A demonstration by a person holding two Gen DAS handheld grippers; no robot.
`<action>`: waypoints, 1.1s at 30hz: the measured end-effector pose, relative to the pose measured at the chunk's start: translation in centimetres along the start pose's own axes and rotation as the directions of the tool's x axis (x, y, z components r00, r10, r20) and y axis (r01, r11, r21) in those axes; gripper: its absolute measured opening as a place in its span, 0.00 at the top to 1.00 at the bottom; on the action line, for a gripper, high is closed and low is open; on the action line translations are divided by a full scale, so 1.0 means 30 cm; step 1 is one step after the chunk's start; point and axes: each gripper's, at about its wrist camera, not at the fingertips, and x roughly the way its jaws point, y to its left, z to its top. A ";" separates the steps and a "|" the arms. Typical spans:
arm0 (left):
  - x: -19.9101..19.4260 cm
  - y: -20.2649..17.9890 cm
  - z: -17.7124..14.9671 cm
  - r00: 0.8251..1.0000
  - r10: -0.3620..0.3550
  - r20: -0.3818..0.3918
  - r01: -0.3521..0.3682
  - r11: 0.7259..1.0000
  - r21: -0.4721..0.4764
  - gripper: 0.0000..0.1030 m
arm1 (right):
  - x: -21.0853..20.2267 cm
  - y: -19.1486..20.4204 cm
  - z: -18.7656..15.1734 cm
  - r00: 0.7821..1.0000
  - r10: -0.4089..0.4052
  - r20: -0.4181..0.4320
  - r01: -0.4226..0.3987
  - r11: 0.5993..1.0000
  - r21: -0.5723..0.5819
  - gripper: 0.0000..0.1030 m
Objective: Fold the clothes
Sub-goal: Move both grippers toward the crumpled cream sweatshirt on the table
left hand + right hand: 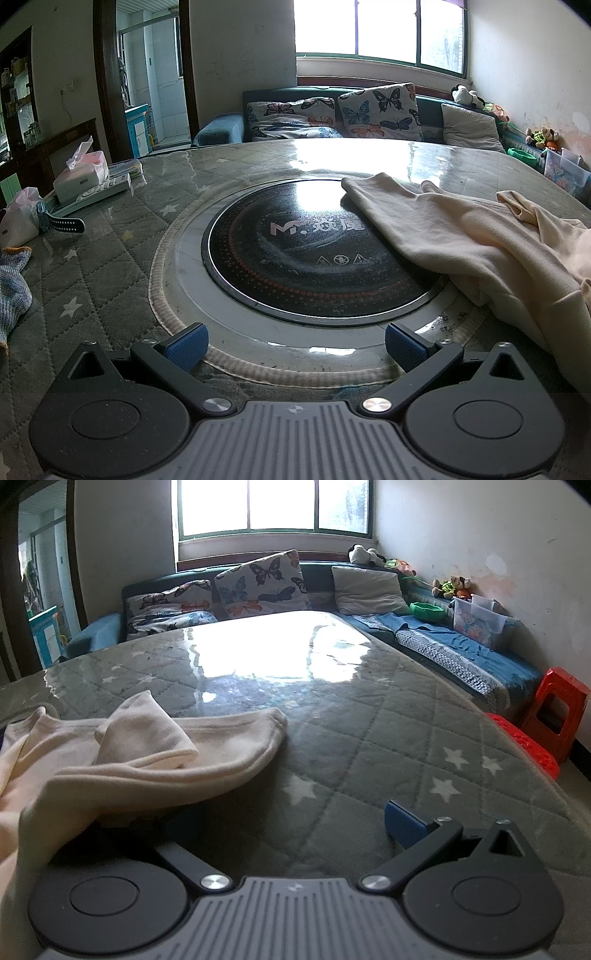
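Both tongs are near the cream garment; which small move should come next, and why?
Probably shift the left tongs right to grip the cream garment. They are open and empty over the round cooktop, while the garment lies crumpled, unfolded.

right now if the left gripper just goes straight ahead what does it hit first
Probably the round black cooktop set in the table; the open left gripper points at it. The cream garment lies to its right.

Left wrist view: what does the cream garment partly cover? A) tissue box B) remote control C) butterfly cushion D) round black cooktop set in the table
D: the cream garment drapes over the right edge of the round black cooktop, while the tissue box and remote control sit apart at the table's far left.
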 end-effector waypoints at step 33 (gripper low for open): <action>-0.128 -0.145 -0.007 0.995 -0.069 -0.067 0.072 0.997 0.033 0.00 | -0.354 0.054 -0.029 0.998 0.045 0.043 -0.045 0.999 0.010 0.00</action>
